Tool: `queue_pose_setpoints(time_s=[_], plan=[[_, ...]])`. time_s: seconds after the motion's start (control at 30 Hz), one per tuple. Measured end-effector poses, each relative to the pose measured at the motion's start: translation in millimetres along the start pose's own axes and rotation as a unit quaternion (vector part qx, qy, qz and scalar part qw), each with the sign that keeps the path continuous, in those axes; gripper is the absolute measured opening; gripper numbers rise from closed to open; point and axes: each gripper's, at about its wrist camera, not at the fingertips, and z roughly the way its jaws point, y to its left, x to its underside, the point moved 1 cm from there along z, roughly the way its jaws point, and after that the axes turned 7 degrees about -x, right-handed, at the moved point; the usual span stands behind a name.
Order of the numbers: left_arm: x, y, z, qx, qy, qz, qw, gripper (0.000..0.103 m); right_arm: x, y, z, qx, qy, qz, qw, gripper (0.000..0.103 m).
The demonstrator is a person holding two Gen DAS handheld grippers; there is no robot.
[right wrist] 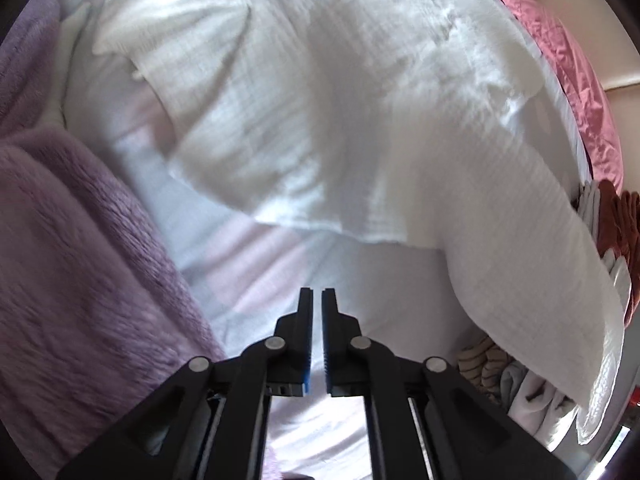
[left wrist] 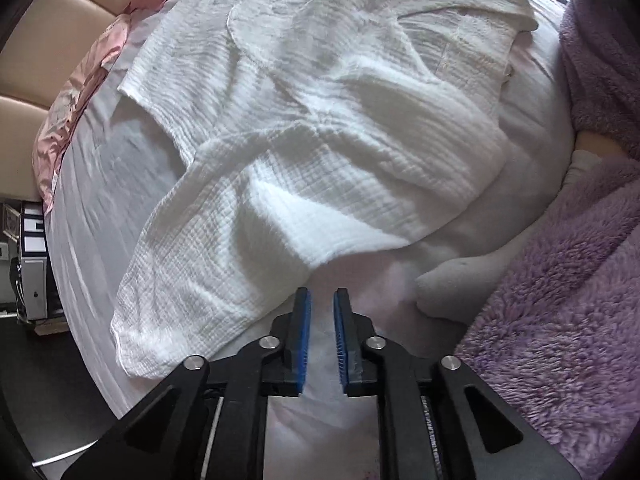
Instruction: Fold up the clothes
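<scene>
White crinkled cotton garment [left wrist: 304, 128] lies spread across the bed, ahead of both grippers and touched by neither. Nearest in the left wrist view, the left gripper [left wrist: 322, 300] hangs over the pale bed sheet [left wrist: 100, 200], its blue-padded fingers [left wrist: 303, 320] parted by a narrow gap with nothing between them. Just beyond its tips is the garment's near hem, with a long sleeve running down to the left. A fluffy lilac blanket [left wrist: 560, 300] is bunched at the right, and a white sock-like piece [left wrist: 444, 284] lies beside it on the sheet. Further back, a pink satin pillow [left wrist: 80, 92] lies along the bed's edge against a beige padded headboard [left wrist: 60, 12].

In the right wrist view, which is blurred, the right gripper [right wrist: 317, 300] is over bare sheet [right wrist: 260, 264], its fingers [right wrist: 307, 320] almost together, a thin slit between them, empty. The garment [right wrist: 360, 120] fills the middle, its sleeve draping down the right over a heap of other clothes [right wrist: 520, 380].
</scene>
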Motion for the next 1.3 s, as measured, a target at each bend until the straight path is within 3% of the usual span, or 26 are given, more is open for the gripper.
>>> queue_pose_setpoints(time_s=[0.03,0.07,0.2,0.3,0.43,0.67,0.8,0.87,1.0,1.3], plan=[[-6.1,-7.6,-3.8,0.004,-0.007,0.012,0.9999,0.035,-3.3,2.2,-5.1,-0.005,-0.005,-0.006,1.000,0.010],[-12.3,-15.2,-7.6,0.009,-0.014,0.024,0.9996,0.038,-6.6,4.3,-10.2,-0.009,-0.010,-0.012,1.000,0.013],[-32.6,-40.3,-5.8,0.032,-0.031,0.074,0.9963,0.045,-22.6,14.7,-20.5,-0.023,-0.013,-0.047,0.999,0.024],[-47.7,-62.6,0.5,0.044,-0.032,0.117,0.9917,0.056,-33.4,22.6,-18.8,-0.028,-0.001,-0.077,0.997,0.026],[-60.7,-79.2,28.1,0.057,-0.019,0.155,0.9862,0.056,-38.8,26.0,-12.4,-0.034,0.013,-0.091,0.995,0.026],[-78.1,-94.7,70.4,0.090,0.032,0.170,0.9809,0.058,-42.7,27.7,1.1,-0.043,0.037,-0.102,0.993,0.027],[-82.7,-92.2,79.4,0.103,0.035,0.168,0.9799,0.059,-35.9,21.3,-13.8,-0.056,0.039,-0.106,0.992,0.027],[-84.6,-86.8,80.7,0.111,0.032,0.158,0.9807,0.054,-31.1,16.8,-25.2,-0.064,0.038,-0.108,0.991,0.026],[-88.4,-73.4,75.1,0.095,0.017,0.145,0.9847,0.013,-21.3,8.0,-47.9,-0.080,0.036,-0.112,0.990,0.011],[-70.1,-58.7,30.2,0.106,0.000,0.158,0.9817,0.012,0.7,-12.0,-98.9,-0.116,0.032,-0.121,0.985,0.009]])
